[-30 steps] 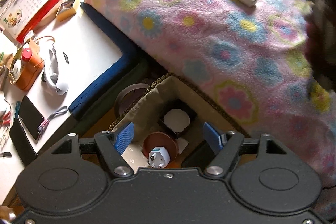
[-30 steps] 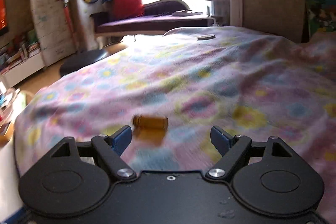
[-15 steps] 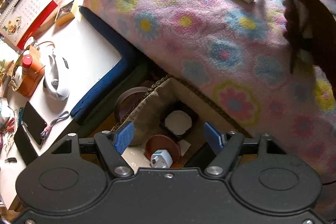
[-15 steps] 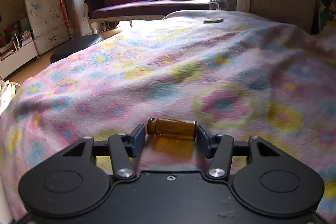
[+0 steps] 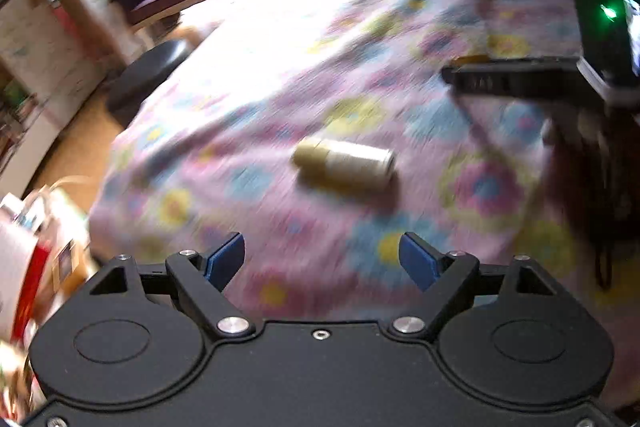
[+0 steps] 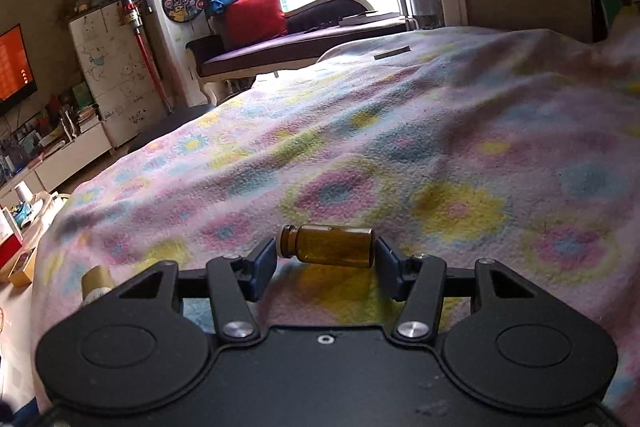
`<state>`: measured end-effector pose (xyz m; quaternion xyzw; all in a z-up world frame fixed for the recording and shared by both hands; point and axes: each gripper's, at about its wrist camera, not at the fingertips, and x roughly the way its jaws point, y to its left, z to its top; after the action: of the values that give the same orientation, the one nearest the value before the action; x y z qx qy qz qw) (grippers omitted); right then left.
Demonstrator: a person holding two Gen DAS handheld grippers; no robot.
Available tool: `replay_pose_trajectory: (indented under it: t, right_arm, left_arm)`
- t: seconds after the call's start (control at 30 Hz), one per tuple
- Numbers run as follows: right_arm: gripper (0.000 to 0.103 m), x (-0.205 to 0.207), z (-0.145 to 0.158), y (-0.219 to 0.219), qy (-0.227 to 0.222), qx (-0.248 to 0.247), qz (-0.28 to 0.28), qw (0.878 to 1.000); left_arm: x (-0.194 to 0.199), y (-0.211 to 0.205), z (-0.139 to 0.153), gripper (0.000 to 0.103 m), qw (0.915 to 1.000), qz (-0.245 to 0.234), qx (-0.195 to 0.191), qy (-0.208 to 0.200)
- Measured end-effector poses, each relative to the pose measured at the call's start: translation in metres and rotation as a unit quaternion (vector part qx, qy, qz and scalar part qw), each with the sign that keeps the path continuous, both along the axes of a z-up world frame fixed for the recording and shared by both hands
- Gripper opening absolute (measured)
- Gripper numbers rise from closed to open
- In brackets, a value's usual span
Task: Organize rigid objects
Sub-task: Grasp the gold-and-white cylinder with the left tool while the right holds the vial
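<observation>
— Flowered pink fleece blanket (image 6: 460,131) fills both our views, spread over a bed with a window and a red cushion at the top of the frame. Where do we stand?

— Our right gripper (image 6: 326,259) has its blue pads clamped end to end on the small amber glass vial (image 6: 330,245), low in the centre of the right wrist view. The vial lies level, its long axis running straight across the frame, its narrow neck toward the left pad and its flat base against the right one. It sits just above the blanket, with its amber tint thrown on the fleece below.

— And the left?

— Our left gripper (image 5: 322,261) holds nothing; its jaws are opening, with only blanket between them. Ahead, in the middle of that blurred view, lies the cream-coloured plastic cylinder (image 5: 344,167), on its side. Its long axis runs left to right and tips slightly down toward the right, with the darker cap end at the left. The right gripper's black body shows at the upper right of that frame.

— What worries us?

— We judge the end-to-end hold risky: smooth glass pinched at neck and base could pivot or shoot out if we swing quickly. The soft fleece may also let the cylinder roll away when a pad nudges it. And both our tools working so near each other could knock together.
</observation>
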<state>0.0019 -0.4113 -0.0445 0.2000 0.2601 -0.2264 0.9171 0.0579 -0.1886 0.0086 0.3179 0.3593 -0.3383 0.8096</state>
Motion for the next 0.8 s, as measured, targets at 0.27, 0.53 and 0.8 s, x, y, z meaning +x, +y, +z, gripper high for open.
replay_pose_trajectory:
  t: [0.27, 0.53, 0.8]
  right_arm:
    - [0.054, -0.004, -0.003, -0.008, -0.016, 0.022, 0.002, 1.000]
    - [0.054, -0.005, -0.004, -0.008, -0.020, 0.025, 0.003, 0.999]
    - [0.055, -0.005, -0.006, -0.008, -0.027, 0.026, 0.002, 0.999]
  left_arm:
    - [0.037, -0.038, -0.027, 0.082, 0.9972, -0.073, 0.008, 0.011]
    - [0.057, -0.049, -0.040, 0.090, 0.9951, -0.094, 0.009, 0.031]
    - [0.066, -0.043, -0.040, 0.082, 0.9949, -0.038, -0.042, 0.084]
